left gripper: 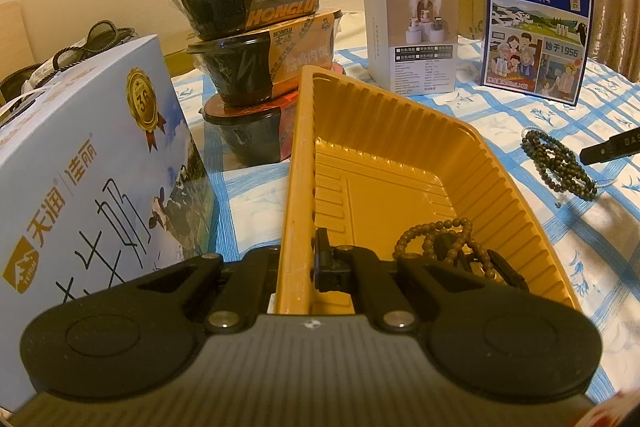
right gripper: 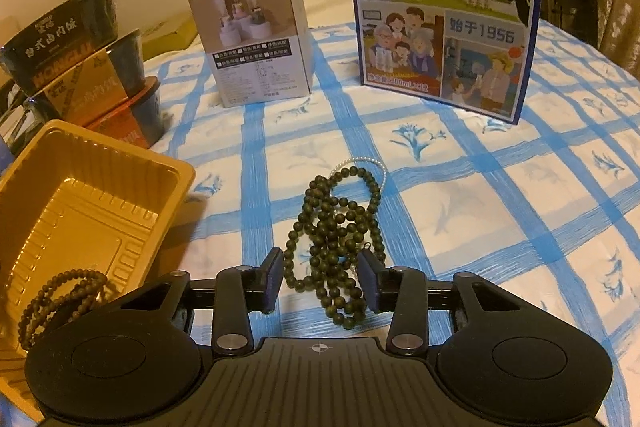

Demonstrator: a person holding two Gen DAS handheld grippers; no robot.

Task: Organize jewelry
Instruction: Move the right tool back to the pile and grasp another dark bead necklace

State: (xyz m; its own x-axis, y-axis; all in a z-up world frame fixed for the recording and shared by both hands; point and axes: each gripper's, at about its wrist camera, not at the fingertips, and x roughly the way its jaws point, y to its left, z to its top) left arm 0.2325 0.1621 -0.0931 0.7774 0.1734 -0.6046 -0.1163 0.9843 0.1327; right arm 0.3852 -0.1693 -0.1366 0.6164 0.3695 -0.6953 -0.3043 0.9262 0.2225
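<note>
left claw (left gripper: 298, 267) clamps tray (left gripper: 384, 163) rim | right claw (right gripper: 324, 279) spread — straddling green beads (right gripper: 336, 227)

Your left gripper (left gripper: 298, 267) hides part of the brown bead string (left gripper: 440, 239) in the tray. The pearl strand (right gripper: 362, 163) lies mostly hidden under the green beads (right gripper: 340, 243). The milk carton (right gripper: 444, 7) is cut at the top edge.
</note>
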